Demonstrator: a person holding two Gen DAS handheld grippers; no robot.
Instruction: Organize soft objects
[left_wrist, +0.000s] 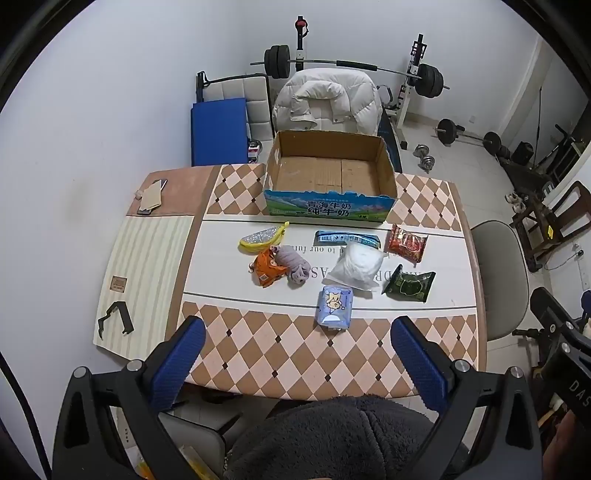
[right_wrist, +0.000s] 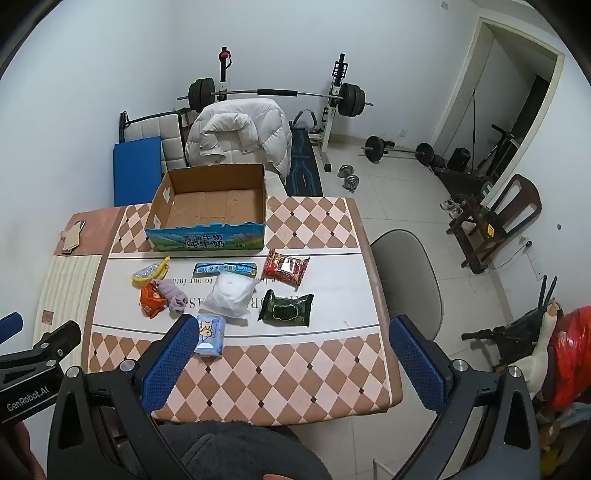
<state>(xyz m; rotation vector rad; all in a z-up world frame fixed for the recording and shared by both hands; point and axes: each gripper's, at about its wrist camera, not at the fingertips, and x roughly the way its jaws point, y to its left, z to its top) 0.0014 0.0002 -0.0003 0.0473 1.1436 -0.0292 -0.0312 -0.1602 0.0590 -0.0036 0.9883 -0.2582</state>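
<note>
Several soft items lie on the table in front of an empty cardboard box (left_wrist: 386, 173) (right_wrist: 160, 206): a yellow pouch (left_wrist: 261, 238), an orange packet (left_wrist: 269, 272), a purple sock roll (left_wrist: 295, 267), a white bag (left_wrist: 357, 266) (right_wrist: 231, 295), a blue strip pack (left_wrist: 347, 237), a red snack pack (left_wrist: 407, 243) (right_wrist: 285, 272), a dark green wipes pack (left_wrist: 408, 285) (right_wrist: 286, 309), and a light blue tissue pack (left_wrist: 334, 308) (right_wrist: 210, 334). My left gripper (left_wrist: 297, 363) is open and empty above the table's near edge. My right gripper (right_wrist: 293, 363) is open and empty, its left finger next to the tissue pack.
A chair with a white puffy jacket (left_wrist: 328, 101) stands behind the box. A grey chair (right_wrist: 408, 280) is at the table's right side. A phone and card (left_wrist: 151, 197) and a black clip (left_wrist: 116, 319) lie on the left. Gym weights (right_wrist: 275, 96) fill the room behind.
</note>
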